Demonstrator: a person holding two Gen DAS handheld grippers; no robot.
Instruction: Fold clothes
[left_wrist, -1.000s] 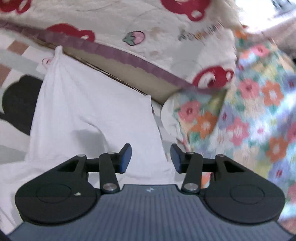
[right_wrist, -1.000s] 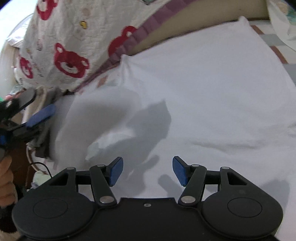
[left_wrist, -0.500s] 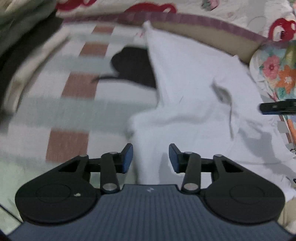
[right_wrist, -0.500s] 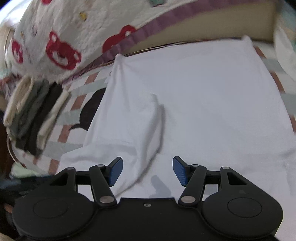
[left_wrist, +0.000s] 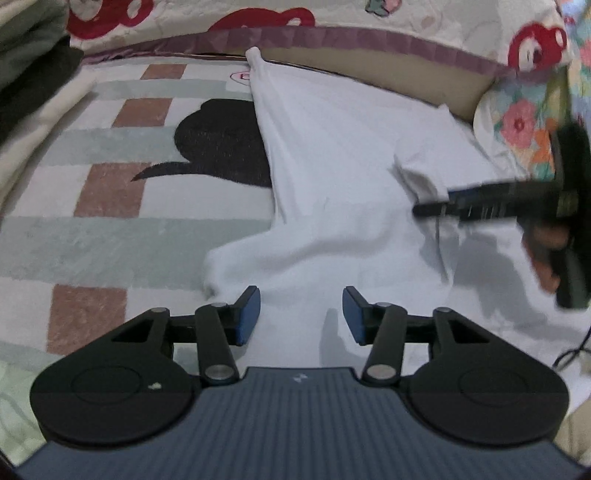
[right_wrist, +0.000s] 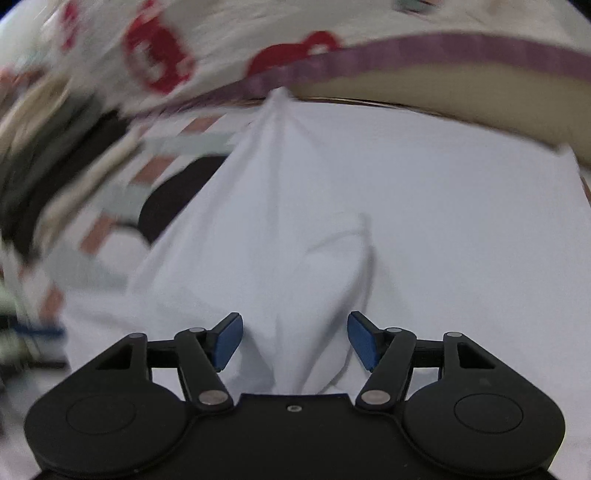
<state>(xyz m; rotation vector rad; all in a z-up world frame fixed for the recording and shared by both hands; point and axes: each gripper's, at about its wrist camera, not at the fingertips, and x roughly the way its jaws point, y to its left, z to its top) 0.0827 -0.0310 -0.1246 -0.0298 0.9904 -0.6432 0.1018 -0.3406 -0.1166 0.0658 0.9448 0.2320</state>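
A second ago my left jaws (left_wrist: 301, 314) faced the bear-print quilt (left_wrist: 406, 14); now they have dropped over the near hem of the white cotton garment (left_wrist: 332, 155) lying across the checked bed cover (left_wrist: 110, 236), opening, nothing between them. My right jaws (right_wrist: 293, 341) stand released over its folded-in sleeve (right_wrist: 325, 266). I judge the next fold is ready to start.

Left gripper (left_wrist: 301, 314) fingers opening; right gripper (right_wrist: 295, 341) fingers spread wide.

no readable text, small red oval mark on blanket (left_wrist: 242, 77) illegible
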